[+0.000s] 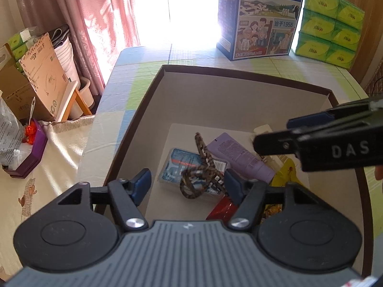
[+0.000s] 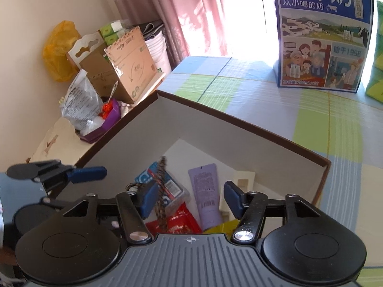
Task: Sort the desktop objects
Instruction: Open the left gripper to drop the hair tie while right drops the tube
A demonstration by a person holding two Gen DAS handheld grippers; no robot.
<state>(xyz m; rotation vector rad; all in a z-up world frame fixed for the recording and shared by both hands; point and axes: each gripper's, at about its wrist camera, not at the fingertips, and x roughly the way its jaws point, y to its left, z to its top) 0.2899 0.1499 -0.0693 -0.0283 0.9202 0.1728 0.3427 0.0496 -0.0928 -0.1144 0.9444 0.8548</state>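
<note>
Sunlit pink curtains (image 1: 95, 24) hang behind a checked tablecloth (image 1: 191, 59) in my left view; a brown-rimmed box (image 1: 239, 81) sits on it; my left gripper (image 1: 186, 181) hangs over the box, jaws released, gripping nothing; below lie a braided cord (image 1: 201, 167), a blue pack (image 1: 174, 165) and a purple tube (image 1: 239, 157); my right gripper (image 1: 273, 134) enters from the right. Checked cloth also fills my right view; my right gripper (image 2: 189, 199) is parted and empty above the tube (image 2: 207, 196), a red packet (image 2: 182, 222) just beside it.

Tabletop (image 2: 311, 110) under pastel blue-green-cream checked cloth. On it: open brown-rimmed white-walled cardboard box (image 1: 215, 91) near front; blue illustrated milk carton (image 2: 323, 38) upright at far edge; stacked green tissue packs (image 1: 328, 24) beside carton.
</note>
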